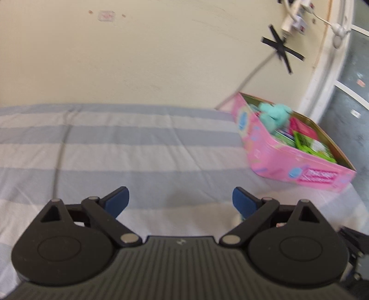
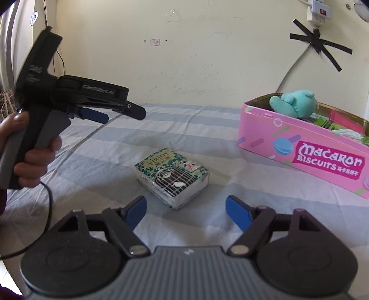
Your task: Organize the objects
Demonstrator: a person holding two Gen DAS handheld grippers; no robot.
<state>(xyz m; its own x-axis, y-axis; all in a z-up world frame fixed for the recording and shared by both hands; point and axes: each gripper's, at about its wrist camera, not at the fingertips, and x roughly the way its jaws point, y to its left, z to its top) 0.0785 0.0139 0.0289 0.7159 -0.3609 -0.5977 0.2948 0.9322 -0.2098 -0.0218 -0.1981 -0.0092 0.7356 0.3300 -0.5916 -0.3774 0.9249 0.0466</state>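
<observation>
A green and white tissue pack (image 2: 173,176) lies on the striped bed sheet (image 2: 103,147), just in front of my right gripper (image 2: 185,211), which is open and empty. A pink Macaron Biscuits tin (image 2: 306,150) stands at the right with a teal plush toy (image 2: 295,102) and green and red packets inside. The tin (image 1: 288,161) also shows at the right in the left wrist view, with the plush (image 1: 274,115) in it. My left gripper (image 1: 181,203) is open and empty above the sheet; it also shows held in a hand at the left of the right wrist view (image 2: 96,115).
A cream wall (image 2: 196,57) stands behind the bed. Black tape (image 2: 320,43) crosses a cable that runs down the wall from a power strip (image 2: 319,10). A grey cable (image 1: 60,147) lies across the sheet at the left. The bed's right edge is beside the tin.
</observation>
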